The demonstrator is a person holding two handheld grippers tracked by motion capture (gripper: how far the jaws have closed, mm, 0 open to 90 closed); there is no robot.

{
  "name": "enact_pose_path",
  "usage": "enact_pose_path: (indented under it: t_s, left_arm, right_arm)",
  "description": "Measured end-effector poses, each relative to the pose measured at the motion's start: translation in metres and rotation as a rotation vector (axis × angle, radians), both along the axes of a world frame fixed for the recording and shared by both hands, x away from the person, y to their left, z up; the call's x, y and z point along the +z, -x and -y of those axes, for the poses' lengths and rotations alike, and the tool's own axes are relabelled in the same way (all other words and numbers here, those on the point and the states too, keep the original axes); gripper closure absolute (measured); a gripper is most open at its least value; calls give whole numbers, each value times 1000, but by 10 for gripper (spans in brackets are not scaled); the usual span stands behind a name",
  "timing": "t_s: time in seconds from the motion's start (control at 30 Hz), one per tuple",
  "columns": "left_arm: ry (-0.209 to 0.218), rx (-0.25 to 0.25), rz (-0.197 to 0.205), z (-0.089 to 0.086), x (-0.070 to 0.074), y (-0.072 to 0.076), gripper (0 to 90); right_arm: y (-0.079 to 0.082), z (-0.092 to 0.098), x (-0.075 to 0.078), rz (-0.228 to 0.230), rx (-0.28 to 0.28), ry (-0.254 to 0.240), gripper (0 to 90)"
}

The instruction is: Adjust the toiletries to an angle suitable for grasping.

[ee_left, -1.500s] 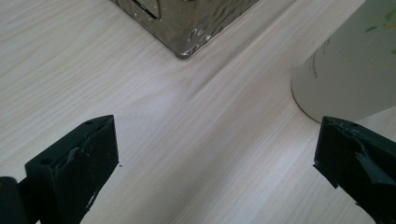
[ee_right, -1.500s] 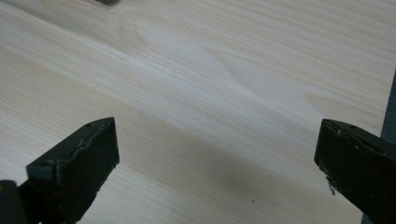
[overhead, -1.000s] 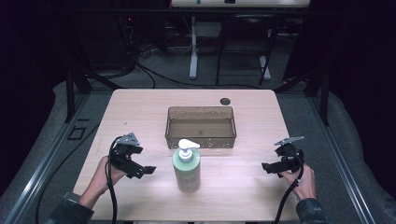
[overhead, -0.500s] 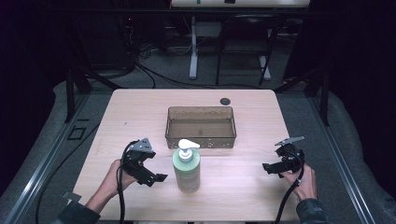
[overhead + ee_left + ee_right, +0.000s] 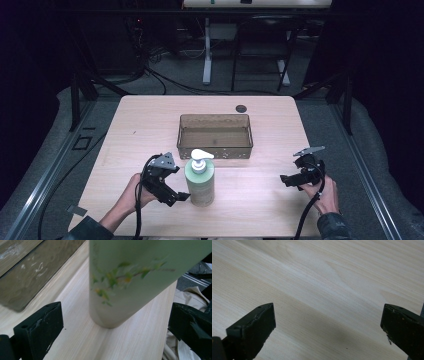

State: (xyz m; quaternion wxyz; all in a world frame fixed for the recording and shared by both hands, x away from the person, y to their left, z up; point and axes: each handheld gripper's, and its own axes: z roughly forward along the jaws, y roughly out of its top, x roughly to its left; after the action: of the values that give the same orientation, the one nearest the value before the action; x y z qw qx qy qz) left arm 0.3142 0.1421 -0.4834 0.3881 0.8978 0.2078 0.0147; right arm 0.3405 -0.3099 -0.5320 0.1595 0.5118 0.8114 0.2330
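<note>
Two grippers are ours at this table (image 5: 150, 125), one in each hand. Our left gripper (image 5: 181, 196) sits just beside the green pump bottle (image 5: 200, 181), its jaws spread wide and holding nothing. In the left gripper view the bottle (image 5: 130, 282) stands upright on the wood ahead of our fingers (image 5: 42, 325), in line with the gap between them but beyond their tips, so neither pad touches it; a leafy print runs across its pale green wall. Past the bottle, off toward the left finger's side, we see the brown see-through tray (image 5: 32, 277), its near wall close to the bottle without our being able to tell whether they touch. In the high view that tray (image 5: 215, 150) lies on the far side of the bottle from our hands, and a small dark disc (image 5: 241, 108) rests beyond it near the table's far edge. Our right gripper (image 5: 286, 179) is well apart from the bottle, jaws also spread wide, with bare wood between its fingers (image 5: 252, 325).
</note>
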Motion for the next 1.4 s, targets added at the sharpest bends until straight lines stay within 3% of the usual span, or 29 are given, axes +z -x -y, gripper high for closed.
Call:
enact_pose_path:
  t_s: [0.33, 0.53, 0.83, 1.0, 1.13, 1.4]
  left_arm:
    - [61, 8, 42, 14, 7, 2, 0]
    - [100, -1, 47, 20, 7, 0, 0]
    - [114, -15, 55, 27, 5, -2, 0]
    - [150, -3, 56, 28, 8, -5, 3]
    - [159, -14, 60, 28, 8, -5, 76]
    - [162, -22, 109, 28, 8, -2, 97]
  right_arm:
    - [-1, 0, 0, -8, 1, -7, 0]
    - [-1, 0, 0, -8, 5, -9, 0]
    - [-1, 1, 2, -2, 3, -14, 0]
    - [-1, 2, 2, -2, -1, -24, 0]
    - [-1, 1, 2, -4, 2, -25, 0]
    - [-1, 1, 1, -12, 3, -25, 0]
